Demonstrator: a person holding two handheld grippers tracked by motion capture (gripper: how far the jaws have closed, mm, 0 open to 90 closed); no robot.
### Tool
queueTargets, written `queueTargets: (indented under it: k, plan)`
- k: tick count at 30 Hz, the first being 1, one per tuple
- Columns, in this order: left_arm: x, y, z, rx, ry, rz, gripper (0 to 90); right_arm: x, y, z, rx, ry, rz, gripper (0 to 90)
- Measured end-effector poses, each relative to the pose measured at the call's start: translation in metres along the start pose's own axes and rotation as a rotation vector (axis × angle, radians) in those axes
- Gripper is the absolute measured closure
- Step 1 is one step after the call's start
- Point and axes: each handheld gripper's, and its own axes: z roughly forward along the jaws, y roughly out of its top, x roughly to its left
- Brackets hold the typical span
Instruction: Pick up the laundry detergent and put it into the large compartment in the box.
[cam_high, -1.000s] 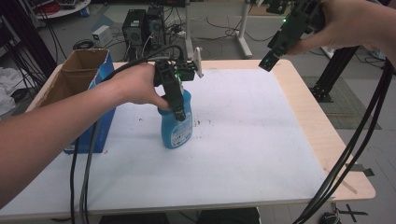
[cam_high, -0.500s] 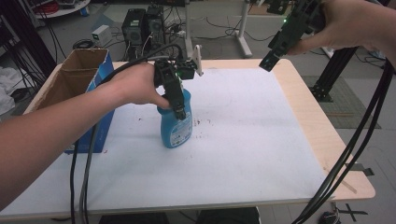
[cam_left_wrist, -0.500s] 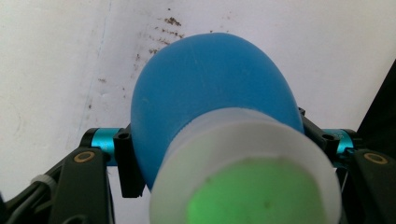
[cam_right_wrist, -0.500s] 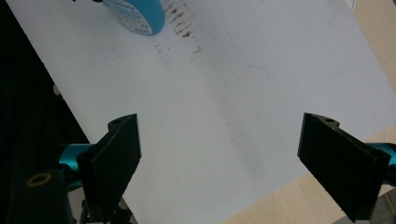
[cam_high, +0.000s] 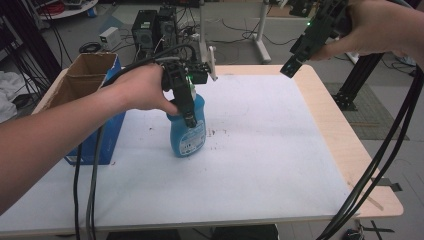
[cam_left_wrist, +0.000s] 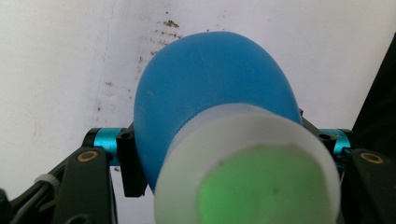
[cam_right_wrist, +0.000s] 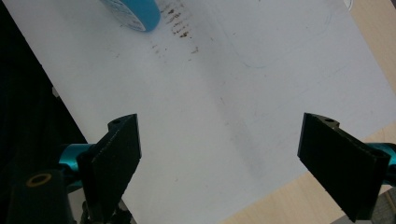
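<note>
A blue plastic bottle (cam_high: 187, 135) with a white label stands upright near the middle of the white table (cam_high: 260, 160). My left gripper (cam_high: 190, 116) comes down on it from above; its jaws have just been closing, and they now press on the bottle's blue shoulder (cam_left_wrist: 205, 84) from both sides, below the white cap (cam_left_wrist: 247, 158). My right gripper (cam_high: 291, 66) hangs high over the table's far right corner, apart from the bottle. In the right gripper view its jaws (cam_right_wrist: 219, 158) stand wide open with nothing between them, and the bottle's base (cam_right_wrist: 133, 11) shows far off.
An open cardboard box with a blue side (cam_high: 87, 80) stands at the table's left edge, close to my left forearm. Brown specks (cam_high: 217, 132) mark the tabletop right of the bottle. Computer cases (cam_high: 150, 25) and cables lie on the floor behind the table.
The left hand has shifted only slightly at the top of the bottle. The bottle stands where it stood, and the right gripper has kept still.
</note>
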Motion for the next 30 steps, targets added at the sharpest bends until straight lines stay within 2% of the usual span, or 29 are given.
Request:
queueTargets:
  k: [3, 8, 9, 11, 13, 14, 17, 18, 19, 22, 23, 24, 27, 30]
  plan:
    - [-0.004, -0.002, -0.007, 0.006, 0.000, 0.036, 34.8, 0.000, 0.001, 0.001, 0.003, 0.004, 0.000, 12.6]
    - [-0.007, -0.004, -0.018, -0.004, -0.009, 0.055, 34.9, -0.001, 0.002, 0.001, 0.004, 0.004, 0.002, 12.6]
    - [-0.009, -0.005, -0.027, -0.010, -0.007, 0.065, 34.9, -0.002, 0.002, 0.000, 0.007, 0.006, 0.005, 12.6]
    - [-0.010, -0.006, -0.031, -0.013, -0.007, 0.074, 34.9, -0.002, 0.002, -0.001, 0.007, 0.006, 0.007, 12.6]
    - [-0.013, -0.008, -0.046, -0.016, -0.004, 0.098, 34.9, -0.004, 0.003, -0.001, 0.002, 0.007, 0.003, 12.6]
    - [-0.013, -0.008, -0.046, -0.016, -0.004, 0.098, 34.9, -0.004, 0.003, -0.001, 0.002, 0.007, 0.003, 12.6]
    - [-0.018, -0.012, -0.067, -0.028, -0.009, 0.127, 35.0, -0.005, 0.004, -0.001, 0.005, 0.009, 0.004, 12.6]
    - [-0.018, -0.012, -0.067, -0.028, -0.009, 0.127, 35.0, -0.005, 0.004, -0.001, 0.005, 0.009, 0.004, 12.6]
    - [-0.020, -0.014, -0.077, -0.031, -0.011, 0.138, 35.0, -0.006, 0.005, -0.001, 0.001, 0.010, 0.005, 12.6]
    - [-0.022, -0.017, -0.086, -0.038, -0.008, 0.145, 35.0, -0.007, 0.005, -0.002, -0.002, 0.013, 0.006, 12.6]
    - [-0.022, -0.020, -0.096, -0.040, -0.003, 0.156, 35.0, -0.008, 0.006, -0.002, -0.002, 0.014, 0.008, 12.6]
    - [-0.022, -0.020, -0.096, -0.040, -0.003, 0.156, 35.0, -0.008, 0.006, -0.002, -0.002, 0.014, 0.008, 12.6]
    - [-0.019, -0.030, -0.114, -0.052, 0.005, 0.150, 35.0, -0.009, 0.009, -0.002, 0.004, 0.018, 0.005, 12.6]
    - [-0.018, -0.035, -0.122, -0.053, 0.010, 0.151, 35.0, -0.010, 0.010, -0.003, 0.004, 0.015, 0.003, 12.6]
